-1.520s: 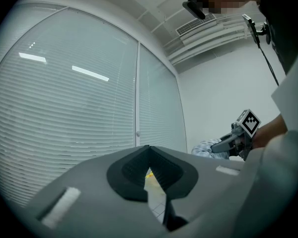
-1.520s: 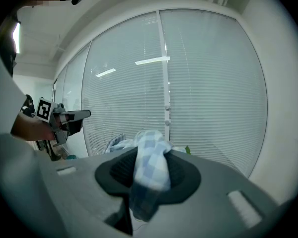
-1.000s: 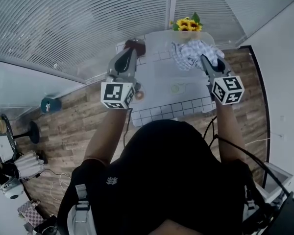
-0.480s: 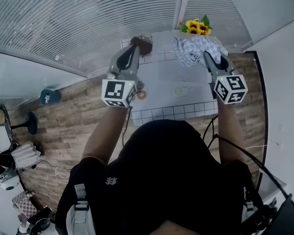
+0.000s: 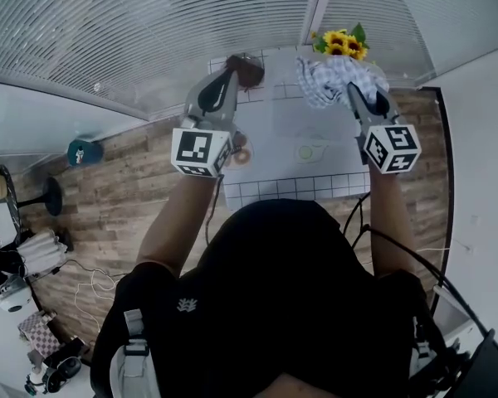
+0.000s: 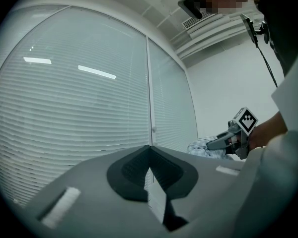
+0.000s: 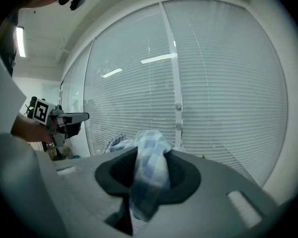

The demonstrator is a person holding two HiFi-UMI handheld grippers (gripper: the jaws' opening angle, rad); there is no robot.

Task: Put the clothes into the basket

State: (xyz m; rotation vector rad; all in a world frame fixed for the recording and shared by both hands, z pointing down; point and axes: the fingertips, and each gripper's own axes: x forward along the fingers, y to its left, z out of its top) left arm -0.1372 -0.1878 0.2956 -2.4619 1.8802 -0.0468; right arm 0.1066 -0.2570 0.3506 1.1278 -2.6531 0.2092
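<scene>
A blue-and-white checked cloth (image 5: 332, 81) hangs bunched above the far side of the white table (image 5: 270, 191), just in front of the sunflowers. My right gripper (image 5: 353, 91) is shut on the cloth, and in the right gripper view the fabric (image 7: 148, 175) fills the gap between the pads and droops below them. My left gripper (image 5: 231, 75) is held up over the table's far left part, jaws together at the tips (image 6: 150, 150) with nothing between them. The left gripper view shows the right gripper (image 6: 222, 142) with the cloth (image 6: 200, 147) at its tip.
A vase of sunflowers (image 5: 342, 43) stands at the table's far edge against the window blinds. A dark brown object (image 5: 249, 70) sits at the far left corner. A small round thing (image 5: 241, 156) and a pale green disc (image 5: 305, 151) lie on the table. Wooden floor surrounds it.
Both grippers have drifted slightly toward the far side of the table. The cloth stays gripped in the right gripper, and the left stays shut.
</scene>
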